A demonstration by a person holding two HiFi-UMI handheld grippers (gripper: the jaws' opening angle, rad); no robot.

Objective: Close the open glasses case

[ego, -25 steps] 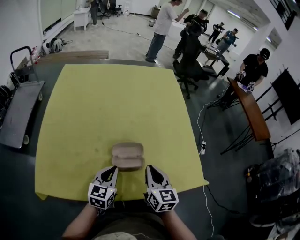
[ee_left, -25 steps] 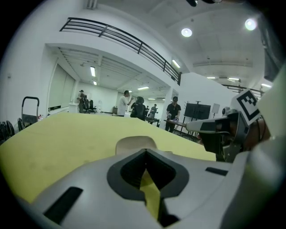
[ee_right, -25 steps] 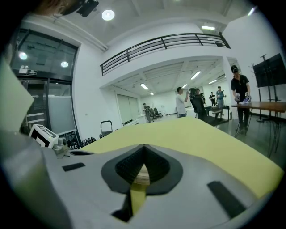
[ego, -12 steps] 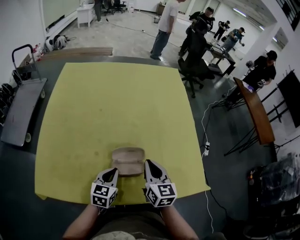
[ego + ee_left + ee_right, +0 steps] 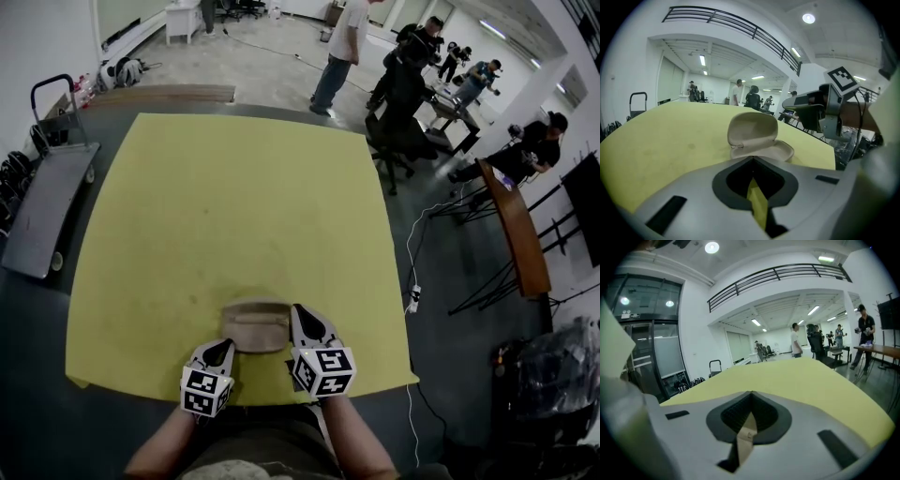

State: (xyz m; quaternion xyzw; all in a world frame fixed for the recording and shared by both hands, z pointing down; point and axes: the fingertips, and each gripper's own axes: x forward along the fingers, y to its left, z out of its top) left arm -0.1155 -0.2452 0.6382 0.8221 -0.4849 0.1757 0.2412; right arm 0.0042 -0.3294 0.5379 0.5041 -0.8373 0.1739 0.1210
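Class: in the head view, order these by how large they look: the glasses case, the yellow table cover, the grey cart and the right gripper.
1. yellow table cover
2. grey cart
3. glasses case and right gripper: these look about alike, and the gripper is nearer the camera, so I will not rank them.

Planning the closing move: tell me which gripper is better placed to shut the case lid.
Probably left. The left gripper faces the open glasses case with its raised lid straight ahead; the right gripper lies beside the case's end, aimed past it.
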